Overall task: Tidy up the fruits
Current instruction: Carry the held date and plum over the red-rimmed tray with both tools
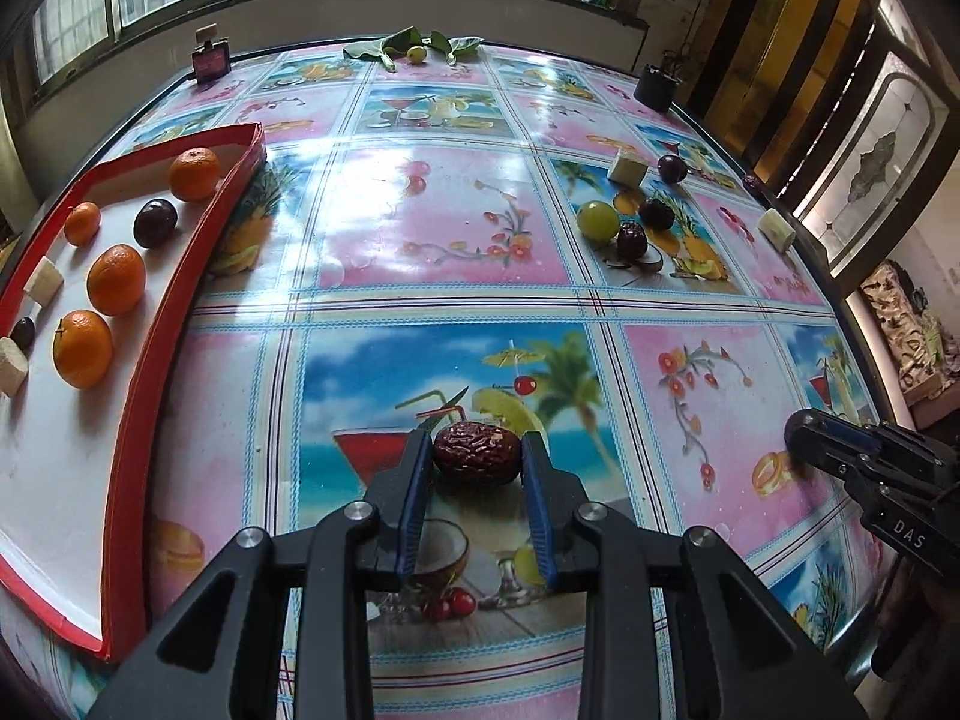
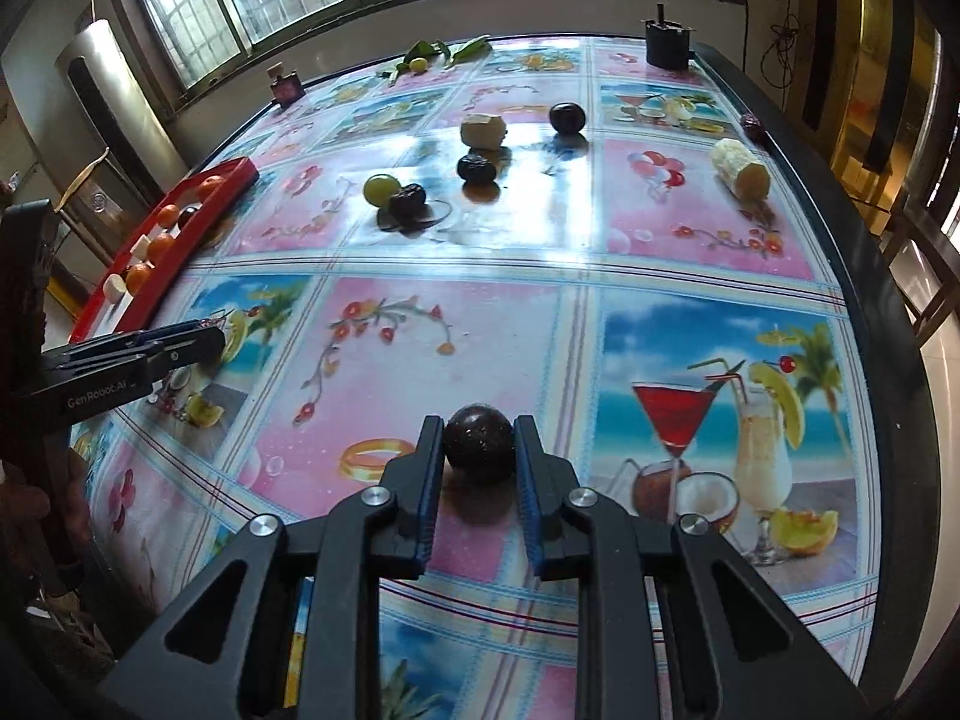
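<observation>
- The left gripper [image 1: 477, 456] is clamped on a wrinkled dark-red dried date [image 1: 477, 455], its blue-padded black fingers [image 1: 414, 492] pressing both ends of the fruit above the glossy printed tablecloth [image 1: 456, 228].
- The right gripper [image 2: 479, 447] is closed on a round dark-purple plum-like fruit [image 2: 479, 443], held between its pads just over a pink panel of the cloth.
- Readable writing: "DAS" in white on the right gripper's black body at 4 o'clock in the left wrist view, and "GenRobot.AI" on the left gripper's side at 9 o'clock in the right wrist view.
- A shallow red-rimmed white cardboard tray [image 1: 180, 276] sits at 9 o'clock of the left view, holding four oranges [image 1: 116, 279], dark round fruits [image 1: 155, 222] and pale cut chunks [image 1: 43, 281].
- Loose on the cloth toward 2 o'clock: a green grape-like fruit [image 1: 597, 219], more dark fruits [image 1: 632, 240] and pale blocks [image 1: 627, 168].
- At 12 o'clock lie green leaves with a small yellow-green fruit [image 1: 415, 53]; the label on the small dark bottle [image 1: 210, 60] at 11 o'clock is too small to read.
</observation>
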Demonstrator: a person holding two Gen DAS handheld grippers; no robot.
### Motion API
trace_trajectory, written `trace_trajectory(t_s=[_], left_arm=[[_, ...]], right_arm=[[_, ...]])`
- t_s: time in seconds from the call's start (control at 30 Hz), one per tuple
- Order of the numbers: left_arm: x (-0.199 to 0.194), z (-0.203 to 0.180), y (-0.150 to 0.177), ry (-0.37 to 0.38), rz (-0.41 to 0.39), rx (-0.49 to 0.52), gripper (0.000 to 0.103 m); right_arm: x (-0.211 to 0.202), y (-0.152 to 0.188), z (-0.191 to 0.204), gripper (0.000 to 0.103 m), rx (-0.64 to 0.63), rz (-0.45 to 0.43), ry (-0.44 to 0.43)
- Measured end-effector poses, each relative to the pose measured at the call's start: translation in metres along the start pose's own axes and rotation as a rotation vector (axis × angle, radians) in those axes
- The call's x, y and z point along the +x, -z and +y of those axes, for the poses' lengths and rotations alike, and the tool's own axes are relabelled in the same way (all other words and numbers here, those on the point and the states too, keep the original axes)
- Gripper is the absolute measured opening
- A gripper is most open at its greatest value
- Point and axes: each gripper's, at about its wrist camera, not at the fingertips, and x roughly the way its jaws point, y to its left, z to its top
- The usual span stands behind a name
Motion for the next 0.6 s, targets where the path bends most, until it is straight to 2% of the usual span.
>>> trace_trajectory(t_s=[0.23, 0.6], left_arm=[[-0.007, 0.009, 0.004, 0.018, -0.001, -0.004, 0.029], [-0.036, 0.029, 0.002, 0.009, -0.067, 0.001, 0.029]], right_arm=[[0.01, -0.004, 0.033, 0.024, -0.054, 0.025, -0.025], [0.019, -0.014, 0.08, 0.025, -0.112, 0.041, -0.06]])
